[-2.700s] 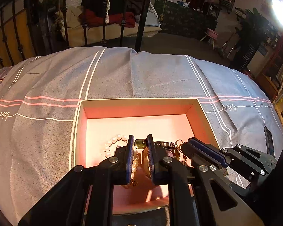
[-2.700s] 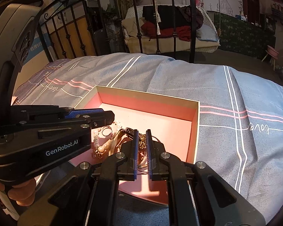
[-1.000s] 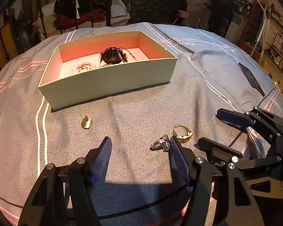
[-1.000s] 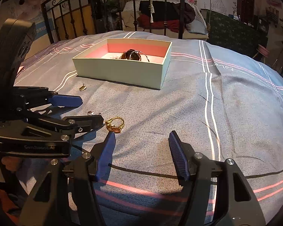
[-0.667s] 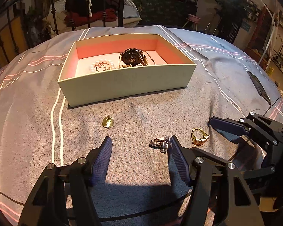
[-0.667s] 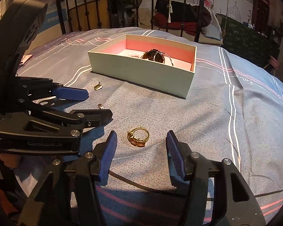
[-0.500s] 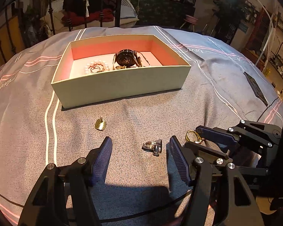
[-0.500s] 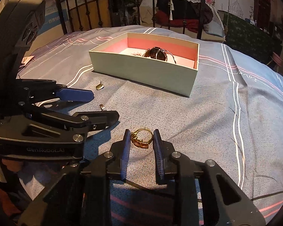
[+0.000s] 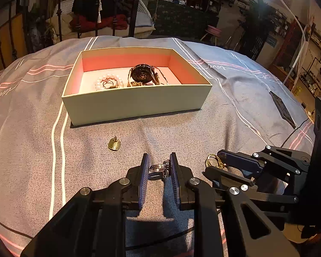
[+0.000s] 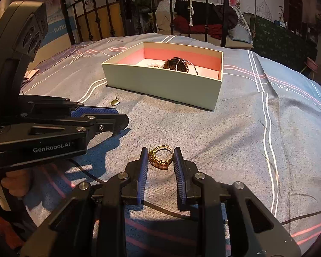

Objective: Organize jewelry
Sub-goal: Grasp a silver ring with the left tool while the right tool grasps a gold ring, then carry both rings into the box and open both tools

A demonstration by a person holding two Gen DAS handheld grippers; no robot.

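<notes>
I am closing the left gripper (image 9: 159, 166) onto a silver ring (image 9: 159, 168) on the bedspread (image 9: 224, 117) | right gripper (image 10: 160, 160) clamping a gold ring (image 10: 160, 157) | both light, stiff, slippery; pinching across the band | a second ago jaws were wide | earring (image 9: 114, 144) lying loose | box (image 9: 137, 102) waiting beyond

Matt woven grey bedspread (image 9: 182, 132), matt card box (image 9: 137, 102) with pink lining, shiny gold-metal ring (image 10: 160, 157), bright silver-metal ring (image 9: 159, 168), glossy pearl bracelet (image 9: 109, 80), ribbed blue rubbery pads (image 10: 143, 171)
</notes>
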